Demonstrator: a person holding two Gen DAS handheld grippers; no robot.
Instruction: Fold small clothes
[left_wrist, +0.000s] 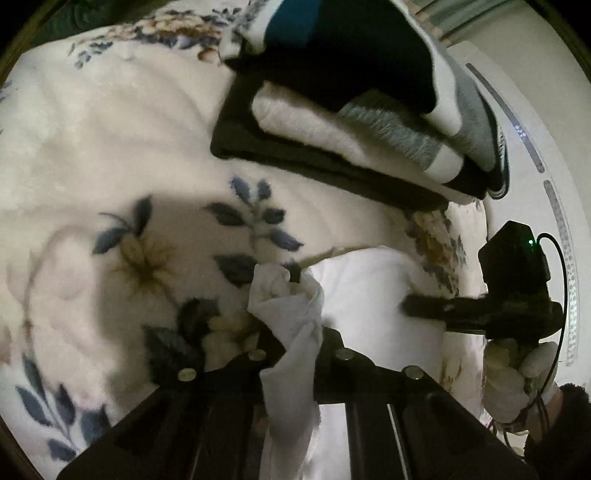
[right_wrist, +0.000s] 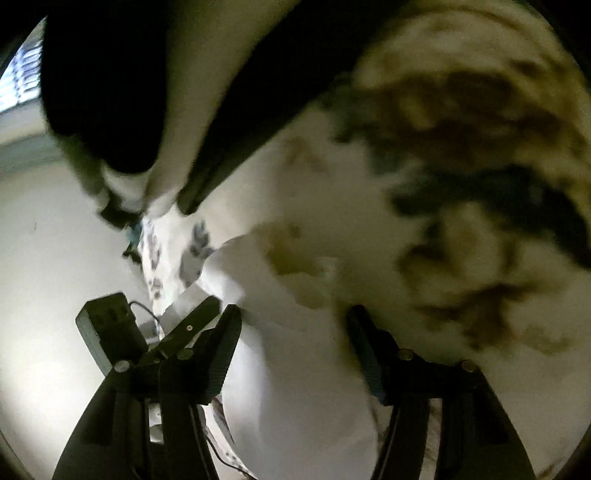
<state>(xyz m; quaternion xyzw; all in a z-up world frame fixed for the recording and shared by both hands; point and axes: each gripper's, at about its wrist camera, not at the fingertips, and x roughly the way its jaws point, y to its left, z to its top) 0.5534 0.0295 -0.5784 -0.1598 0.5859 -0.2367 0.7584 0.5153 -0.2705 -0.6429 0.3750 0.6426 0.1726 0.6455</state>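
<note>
One white garment (left_wrist: 295, 317) pinched in left gripper (left_wrist: 291, 291) jaws, right gripper (right_wrist: 291, 317) (spread wide), one folded stack (left_wrist: 354, 122).

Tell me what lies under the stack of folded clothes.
The stack of folded clothes rests on the floral blanket, with a black garment as its bottom layer. Whatever lies beneath the blanket is covered and cannot be seen.

floral blanket (left_wrist: 110, 147); pale wall (right_wrist: 48, 258); window blinds (right_wrist: 20, 81)
</note>
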